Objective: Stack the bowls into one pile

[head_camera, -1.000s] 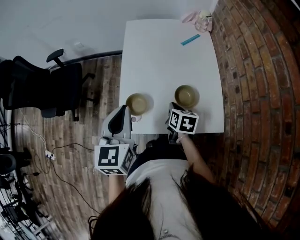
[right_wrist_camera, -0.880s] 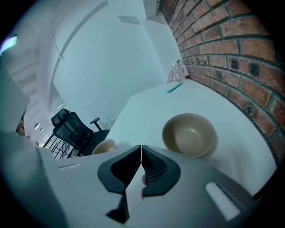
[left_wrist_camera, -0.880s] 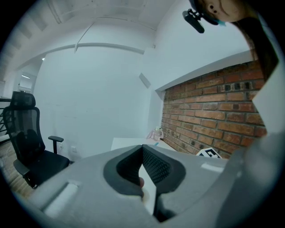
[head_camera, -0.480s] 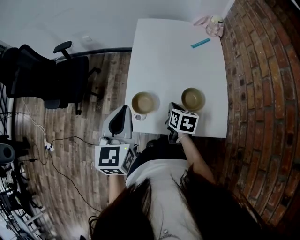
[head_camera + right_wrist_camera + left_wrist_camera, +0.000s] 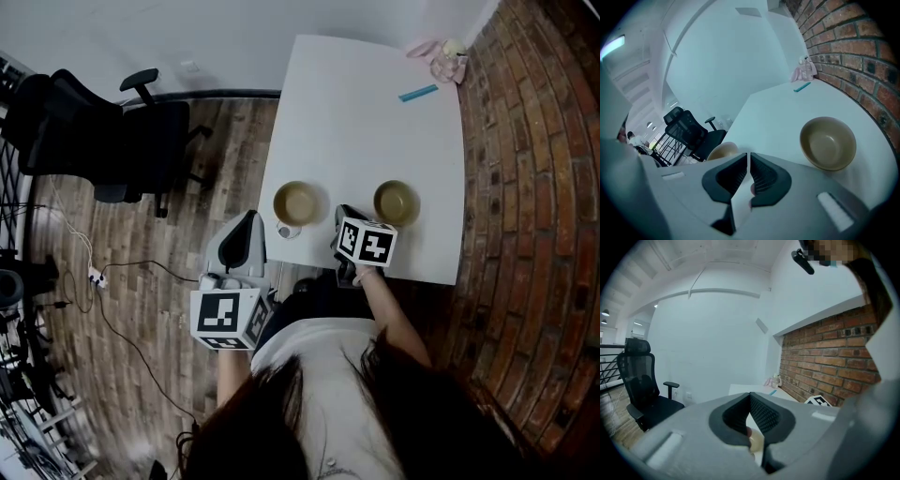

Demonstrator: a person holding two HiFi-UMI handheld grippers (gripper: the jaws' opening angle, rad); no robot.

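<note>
**No readable text on my feeds**

I find no word, number or brand name that I can read in any view. The only printed signs are the black-and-white square markers: one on the left cube [image 5: 225, 314], which belongs to the left gripper [image 5: 249, 217], and others on the right cube [image 5: 367, 244], which belongs to the right gripper [image 5: 344, 212]. They are block patterns, not letters. A corner of one such marker [image 5: 818, 401] also shows in the left gripper view. The teal strip [image 5: 418, 93] at the far end of the table [image 5: 375, 141] is too small for me to tell any print.
</note>
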